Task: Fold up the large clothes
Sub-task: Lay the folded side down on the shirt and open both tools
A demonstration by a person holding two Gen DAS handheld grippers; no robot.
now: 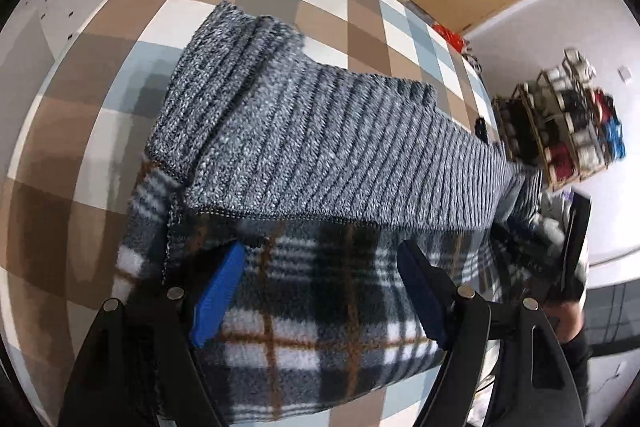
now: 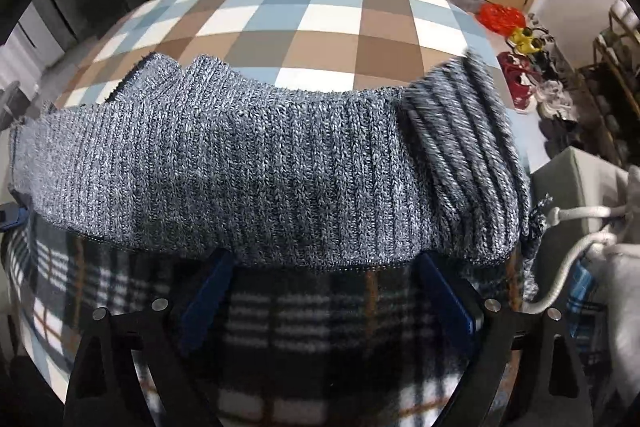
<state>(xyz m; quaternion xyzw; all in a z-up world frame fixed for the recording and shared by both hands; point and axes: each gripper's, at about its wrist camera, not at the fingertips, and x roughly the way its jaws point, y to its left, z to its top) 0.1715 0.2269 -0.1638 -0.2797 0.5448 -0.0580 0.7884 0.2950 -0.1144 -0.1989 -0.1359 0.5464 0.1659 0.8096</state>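
From the left wrist view: the left tongs [image 1: 320,263] stand wide apart and empty, poised over the plaid fleece panel [image 1: 312,327] of the garment, with the grey knit panel [image 1: 300,131] lying just beyond the tips, its long axis running across the frame from the near left to the far right. The checked surface [image 1: 120,107] (whether desk or bed cannot be told) shows bare to the left and beyond, so there is room to carry a fold away from the tongs. From the right wrist view: the right tongs [image 2: 324,287] are likewise spread and hold nothing, tips at the seam where knit [image 2: 240,171] meets fleece [image 2: 320,327]. A sleeve [image 2: 460,131] lies doubled over at the right end, close to the surface's edge [image 2: 480,39]. Both hands look about equally near; clutter crowds the right side.
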